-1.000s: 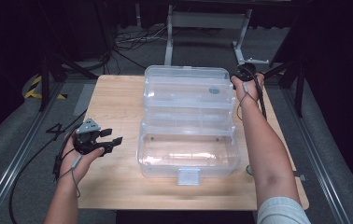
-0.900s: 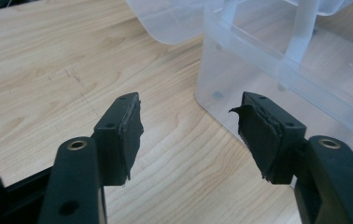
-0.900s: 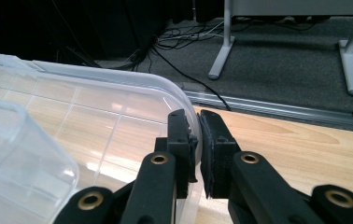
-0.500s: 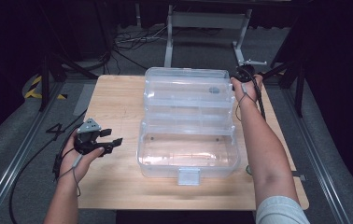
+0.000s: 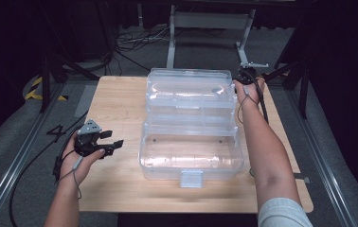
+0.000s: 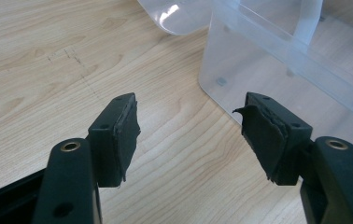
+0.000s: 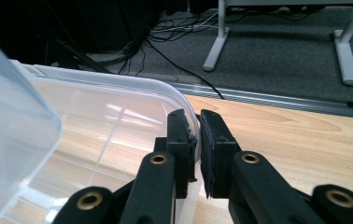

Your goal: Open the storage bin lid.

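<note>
High view frames a light wooden table (image 5: 115,104) on which a large clear plastic storage box (image 5: 191,151) stands open, its transparent hinged lid (image 5: 189,90) laid back toward the far edge. The left gripper (image 5: 113,140) is held in the person's left hand (image 5: 85,156) just above the tabletop, near the box's left wall but apart from it, with its jaws pointed toward the box. The right gripper (image 5: 244,75) is seen at the far right corner of the lid, with the right forearm (image 5: 267,146) stretched along the box's right side; from this height the state of its jaws cannot be made out.

Left gripper view supplies what is lost from above: the left gripper (image 6: 191,123) is shown with its two black jaws spread wide, having just been opening, and nothing lies between them but bare wood grain. The worn edges of its black pads (image 6: 128,126) are visible, and a rounded lower corner of the clear box (image 6: 258,60) is seen just ahead, untouched.

Right gripper view settles the other hand: the right gripper (image 7: 197,140) is drawn nearly together and clamped on the thin curved rim of the transparent lid (image 7: 118,100), which passes between the pads. Grey floor, dark cables (image 7: 165,37) and a metal stand leg (image 7: 216,37) are shown beyond the table's far edge.
</note>
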Motion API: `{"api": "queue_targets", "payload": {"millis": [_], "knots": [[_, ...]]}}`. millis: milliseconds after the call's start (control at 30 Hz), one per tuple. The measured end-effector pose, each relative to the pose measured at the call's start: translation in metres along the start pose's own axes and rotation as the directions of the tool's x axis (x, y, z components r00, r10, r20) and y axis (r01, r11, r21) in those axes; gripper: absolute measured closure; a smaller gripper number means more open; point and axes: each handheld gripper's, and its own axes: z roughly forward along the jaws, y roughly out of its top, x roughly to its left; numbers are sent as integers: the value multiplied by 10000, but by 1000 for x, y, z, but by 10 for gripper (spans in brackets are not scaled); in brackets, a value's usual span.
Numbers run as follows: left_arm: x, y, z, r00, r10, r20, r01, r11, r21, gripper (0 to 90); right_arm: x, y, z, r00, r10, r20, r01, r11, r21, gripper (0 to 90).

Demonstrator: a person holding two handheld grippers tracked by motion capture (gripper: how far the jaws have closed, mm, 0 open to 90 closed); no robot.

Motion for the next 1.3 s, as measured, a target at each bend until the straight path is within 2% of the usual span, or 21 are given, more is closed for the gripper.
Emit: {"api": "queue_targets", "payload": {"millis": [133, 267, 333, 400, 467, 633, 867, 933, 1100, 1233, 1300], "knots": [[-1, 1, 1, 10000, 27, 5, -27, 10000, -8, 373, -1, -1, 1, 9999, 93, -72, -93, 9999, -59, 827], [-1, 1, 2, 10000, 77, 46, -77, 10000, 37, 372, -3, 0, -3, 9999, -100, 65, 102, 9994, -330, 752], [-1, 2, 2, 9999, 105, 40, -105, 9999, 90, 372, -3, 1, -4, 10000, -84, 36, 85, 9993, -366, 741], [-2, 3, 3, 9999, 91, 43, -91, 9999, 143, 372, -4, 2, -10, 10000, -18, -72, 14, 9987, -504, 699], [-2, 4, 4, 9999, 85, 68, -86, 9999, 118, 373, -5, 4, -17, 9998, -155, -139, 146, 9978, -652, 666], [-3, 9, 6, 9997, 188, 150, -190, 9997, 129, 373, -4, 5, -28, 9992, -207, -347, 179, 9967, -791, 621], [-3, 16, 12, 9991, 218, 376, -224, 9996, 155, 374, -4, 8, -64, 9965, -641, -528, 582, 9926, -1061, 579], [-3, 19, 15, 9988, 168, 453, -175, 9997, 152, 374, -5, 7, -68, 9961, -669, -574, 604, 9923, -1084, 571], [-4, 25, 19, 9979, 231, 604, -242, 9996, 169, 374, -9, 4, -97, 9938, -889, -670, 795, 9880, -1323, 553], [-3, 28, 22, 9975, 189, 679, -200, 9997, 168, 374, -10, 2, -109, 9922, -1015, -724, 905, 9858, -1417, 543], [-3, 30, 21, 9973, 202, 712, -216, 9996, 197, 374, -11, 1, -120, 9903, -1147, -783, 1021, 9835, -1495, 531]]}}
